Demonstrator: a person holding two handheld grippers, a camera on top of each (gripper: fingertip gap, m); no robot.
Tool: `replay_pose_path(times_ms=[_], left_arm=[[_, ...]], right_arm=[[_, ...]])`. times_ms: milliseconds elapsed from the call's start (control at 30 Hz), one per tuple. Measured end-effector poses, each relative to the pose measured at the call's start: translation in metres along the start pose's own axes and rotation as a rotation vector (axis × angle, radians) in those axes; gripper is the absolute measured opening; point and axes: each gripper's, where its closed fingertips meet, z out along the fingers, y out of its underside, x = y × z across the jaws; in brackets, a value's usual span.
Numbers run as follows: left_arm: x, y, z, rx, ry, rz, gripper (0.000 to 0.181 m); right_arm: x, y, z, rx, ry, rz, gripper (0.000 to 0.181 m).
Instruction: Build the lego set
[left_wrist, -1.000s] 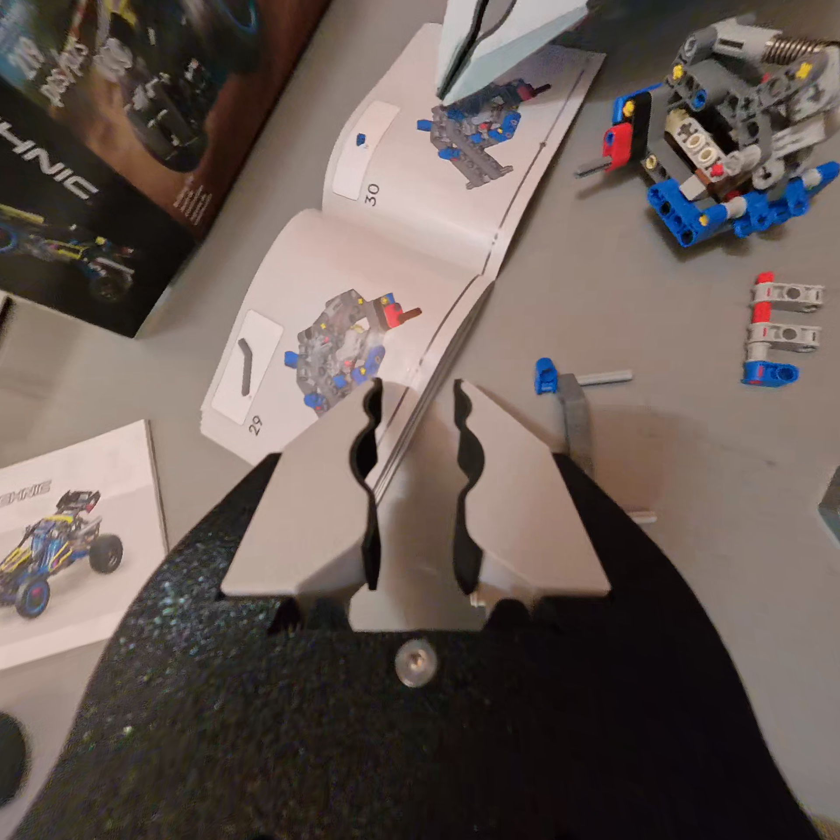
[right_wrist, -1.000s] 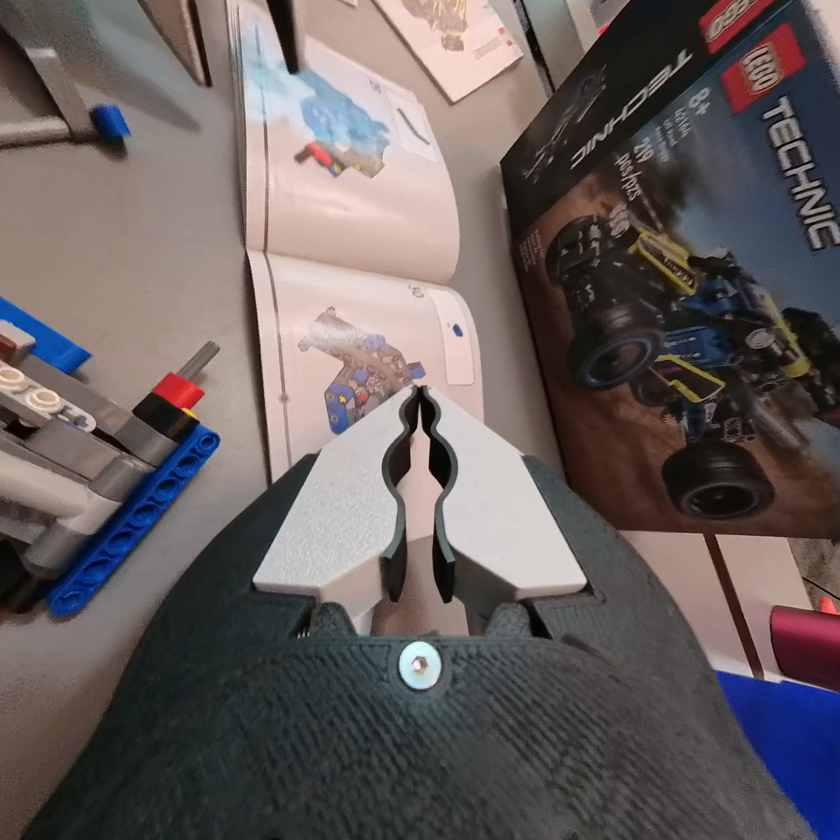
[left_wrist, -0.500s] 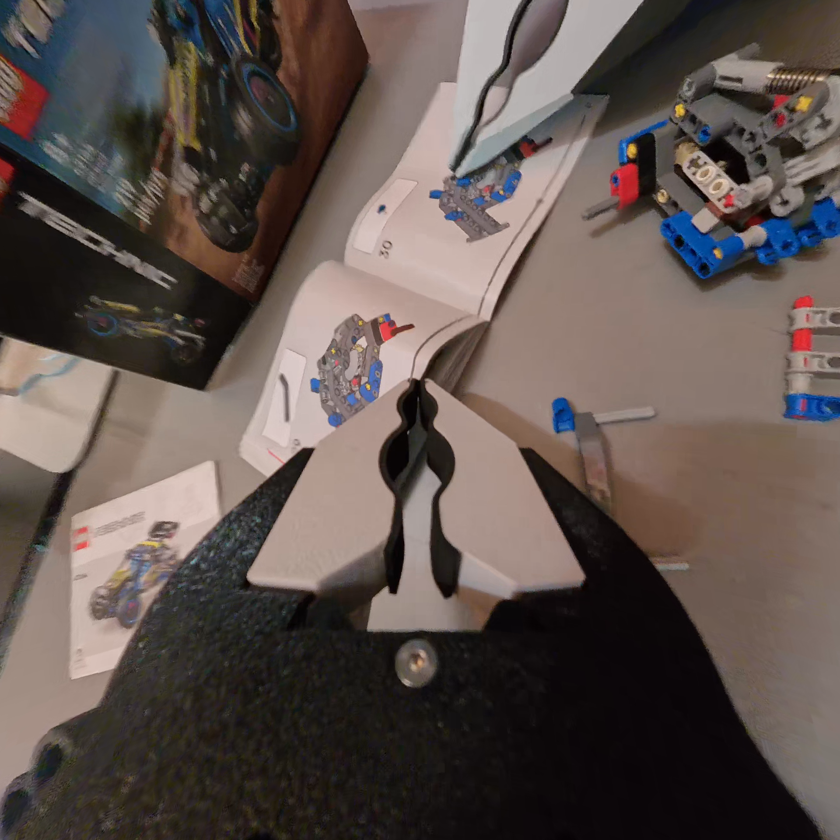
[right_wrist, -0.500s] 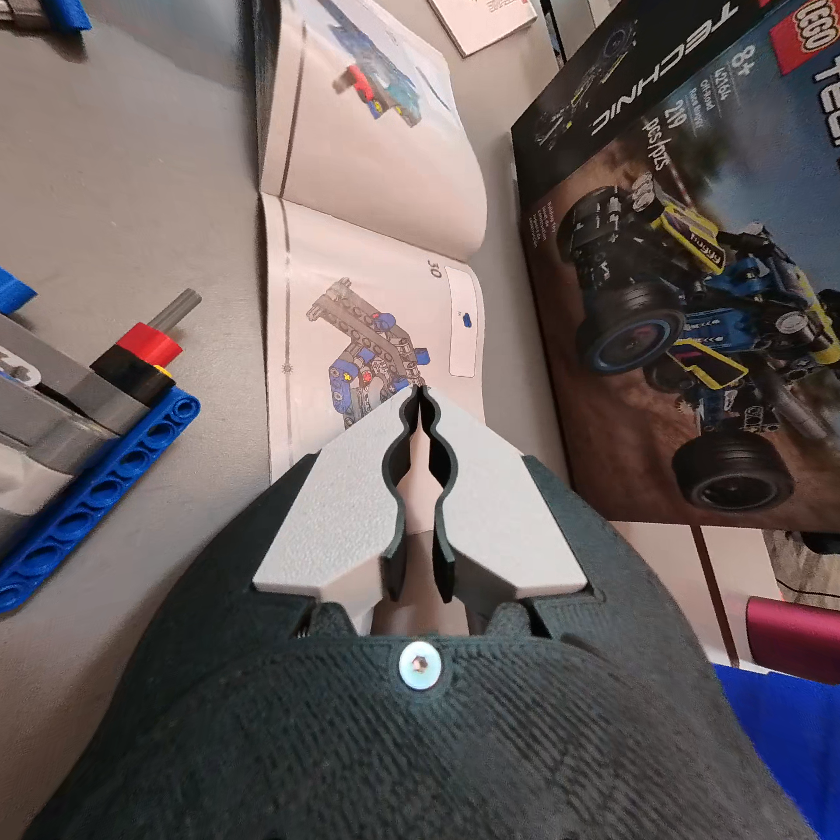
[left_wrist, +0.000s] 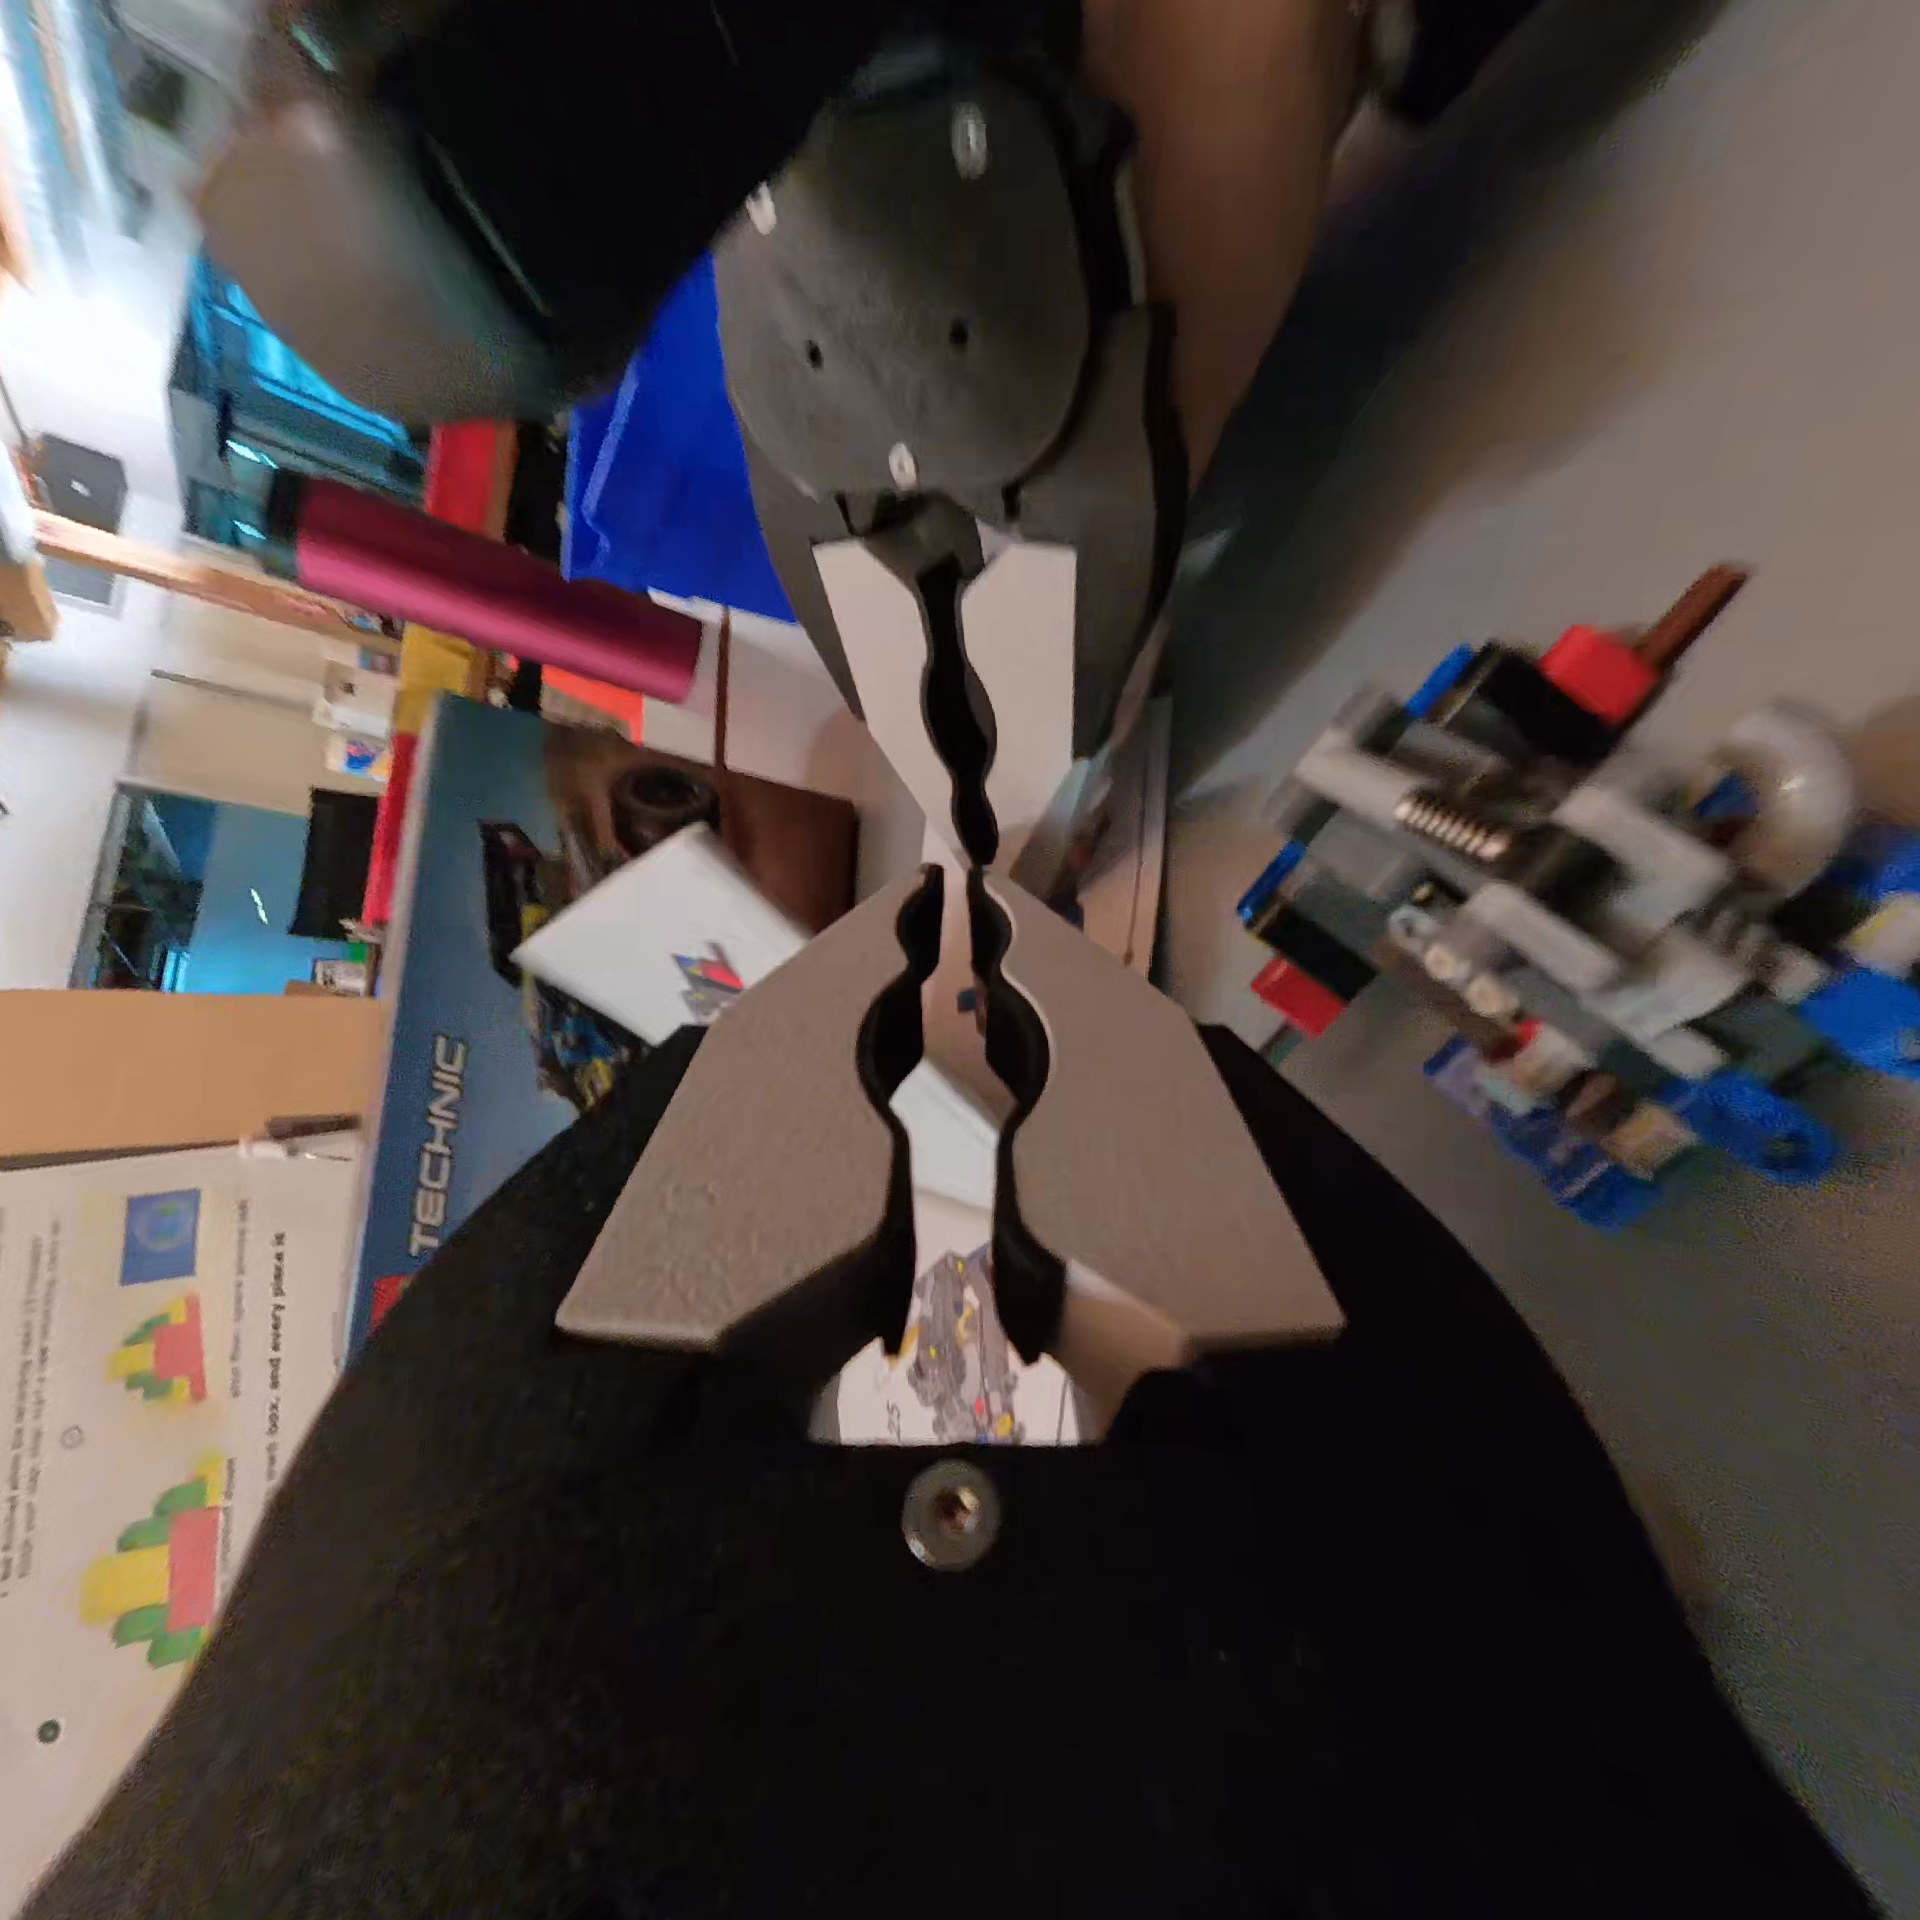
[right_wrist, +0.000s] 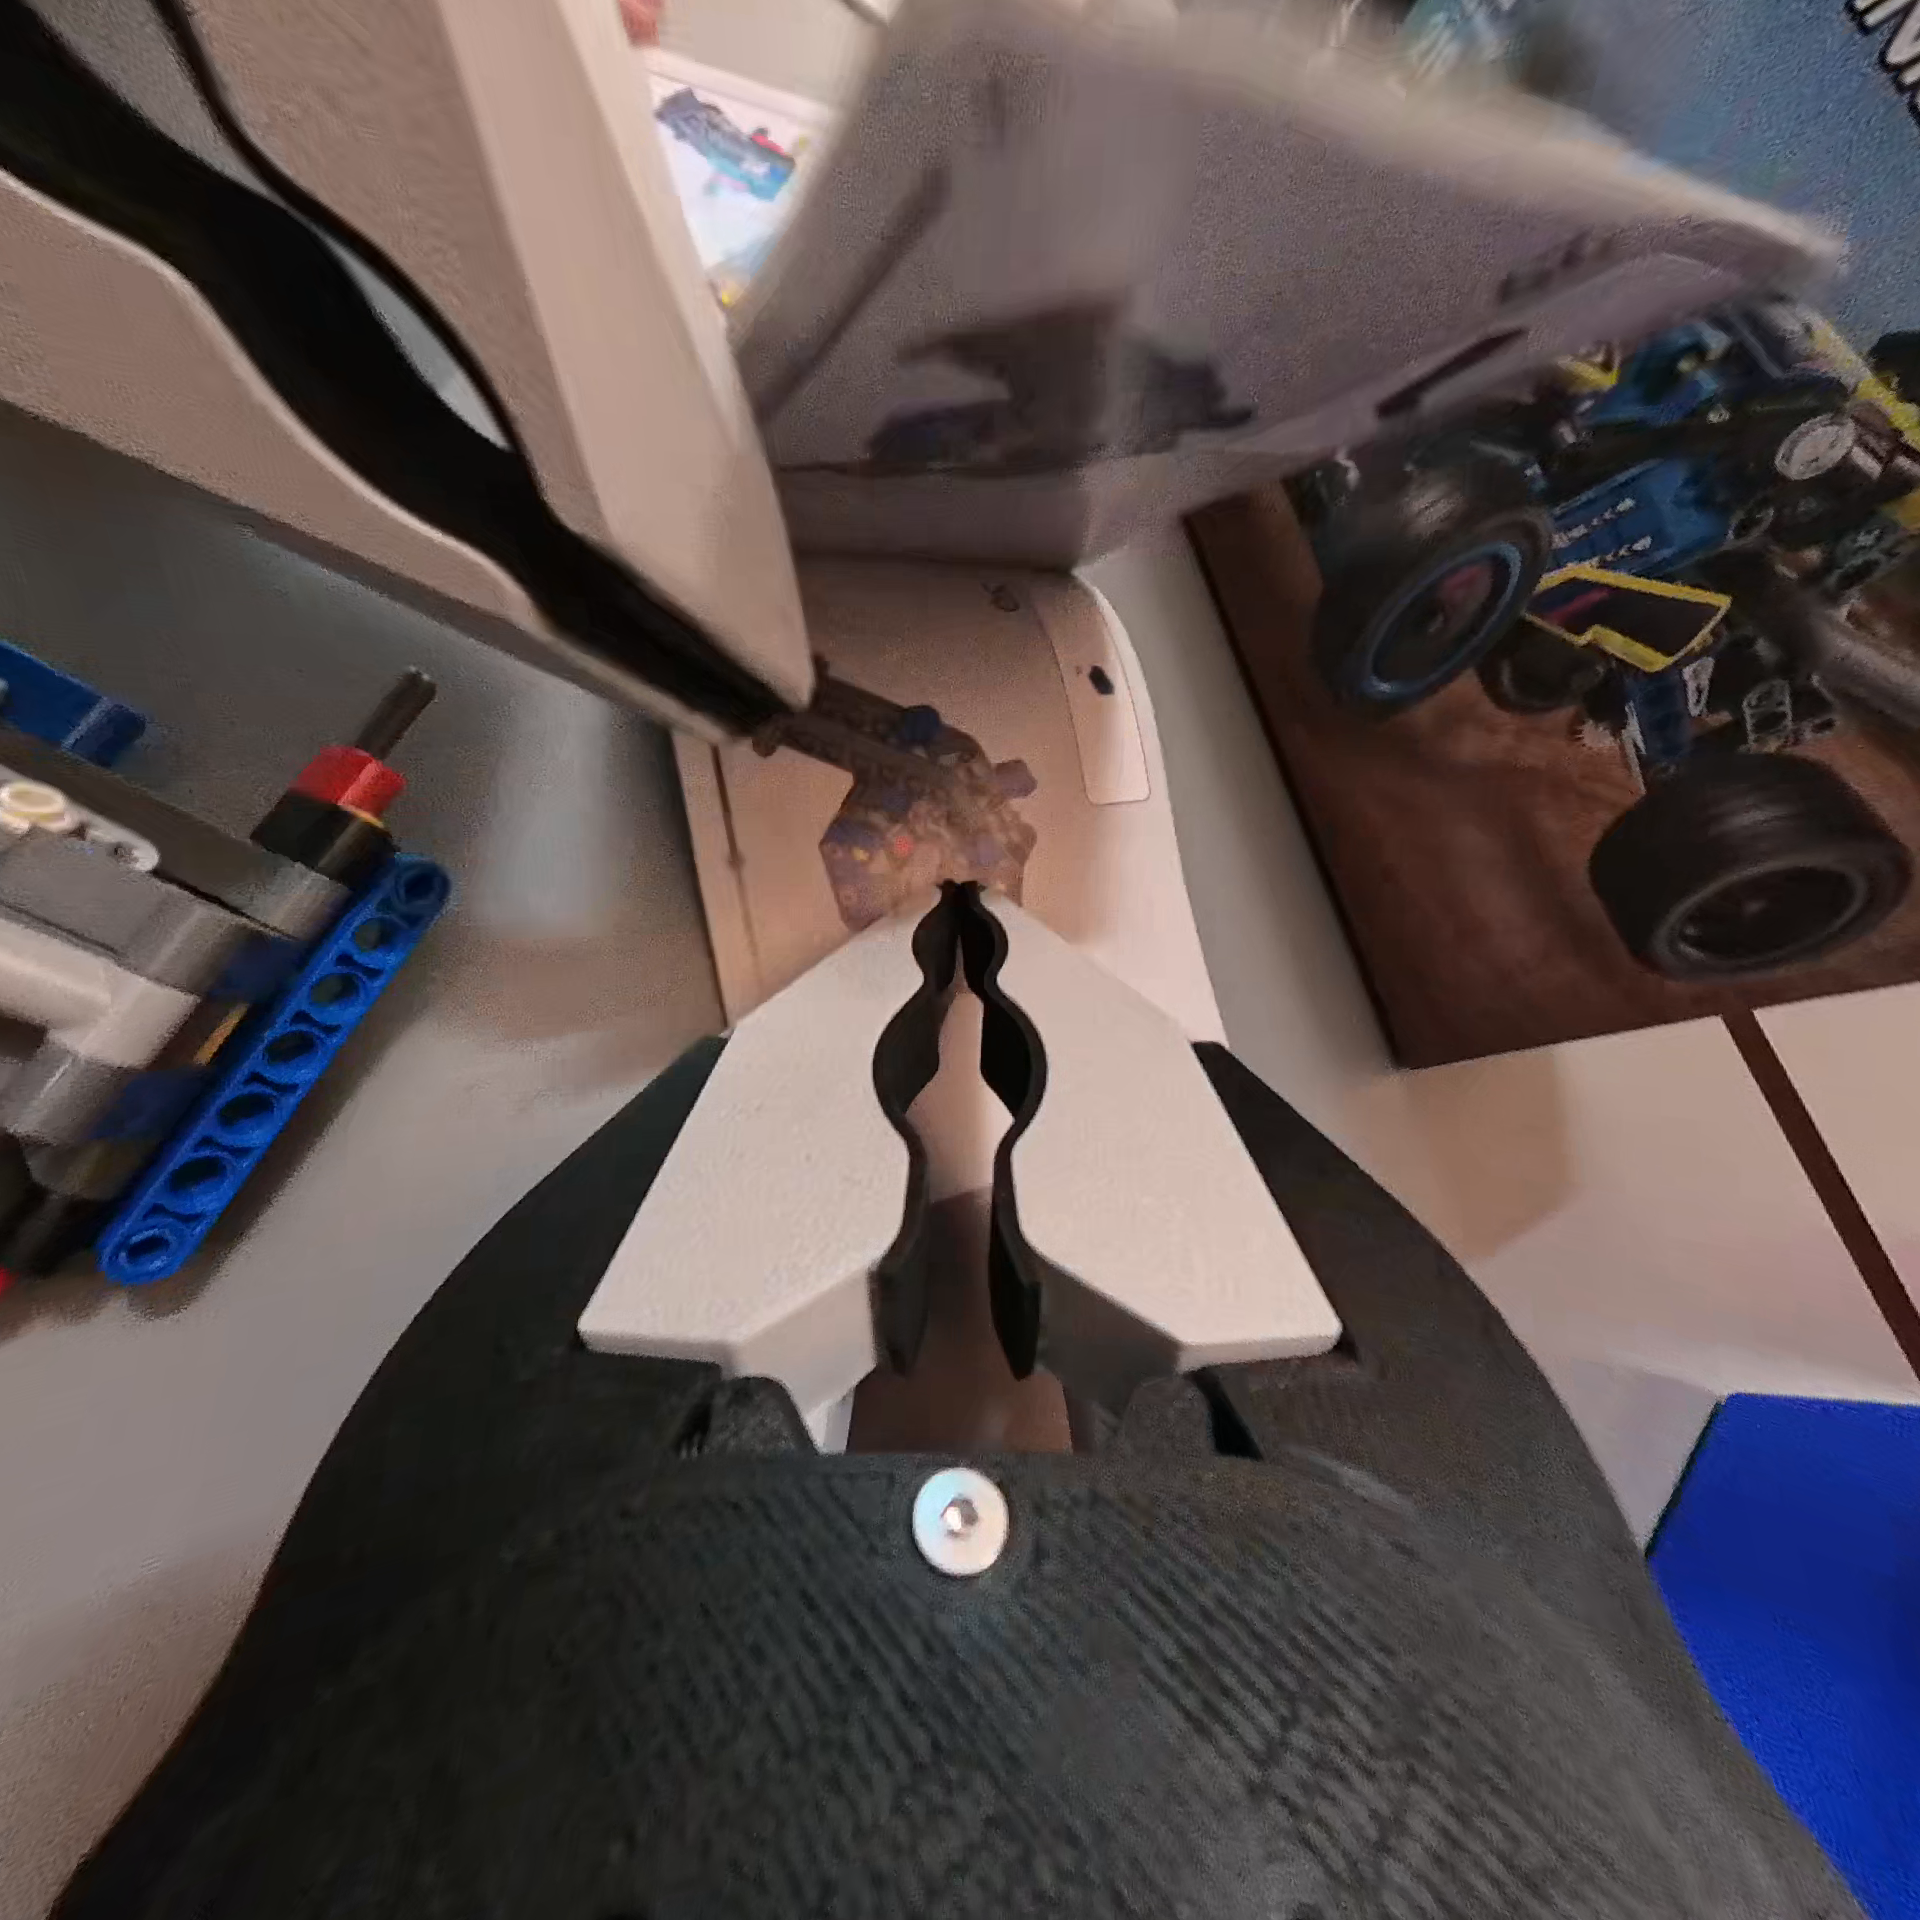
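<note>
So half a second ago the left claw (left_wrist: 951, 881) was looking down at the table (left_wrist: 1662, 1455). Now it's tipped way up and sits nose to nose with the right claw (right_wrist: 961, 894). Its tips were pressed together then; now there's a thin slit between them. Honestly I can't tell if it's pinching paper or nothing at all.

One page (right_wrist: 1195, 260) of the booklet (right_wrist: 1101, 748) has come up and is a blurry sheet ahead of the right claw, above its tips. It ran flat before.

The right claw hasn't really budged: still pressed together, nothing in it, tips over the same picture on the booklet.

The half-built lego model (right_wrist: 208, 987) is on the table to the right claw's left, apart from it. For the left claw it's off to the right. The box (right_wrist: 1662, 727) is just right of the right claw, next to the booklet.
</note>
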Motion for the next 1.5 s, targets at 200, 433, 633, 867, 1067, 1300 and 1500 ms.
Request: replay_pose_path(times_ms=[200, 433, 633, 867, 1067, 1300, 1500], left_arm=[[-0.009, -0.002, -0.041, 0.067, -0.074, -0.102, 0.002], [-0.039, 0.135, -0.098, -0.248, -0.342, -0.417, 0.0], [-0.037, 0.181, -0.132, -0.333, -0.514, -0.451, 0.0], [-0.038, 0.171, -0.126, -0.268, -0.573, -0.446, 0.0], [-0.043, 0.163, -0.132, -0.214, -0.604, -0.426, 0.0], [-0.039, 0.165, -0.128, -0.215, -0.576, -0.433, 0.0], [-0.037, 0.164, -0.126, -0.215, -0.558, -0.434, 0.0]], right_arm=[[0.001, 0.005, -0.006, 0.011, 0.007, -0.034, 0.0], [-0.001, 0.004, -0.01, 0.052, 0.036, -0.156, 0.0], [-0.004, 0.002, -0.011, 0.082, 0.045, -0.223, 0.0], [-0.001, 0.001, -0.01, 0.088, 0.082, -0.264, 0.0], [-0.001, 0.001, -0.01, 0.087, 0.093, -0.272, 0.0], [-0.001, 0.001, -0.01, 0.089, 0.097, -0.28, 0.0], [-0.001, 0.001, -0.011, 0.09, 0.098, -0.28, 0.0]])
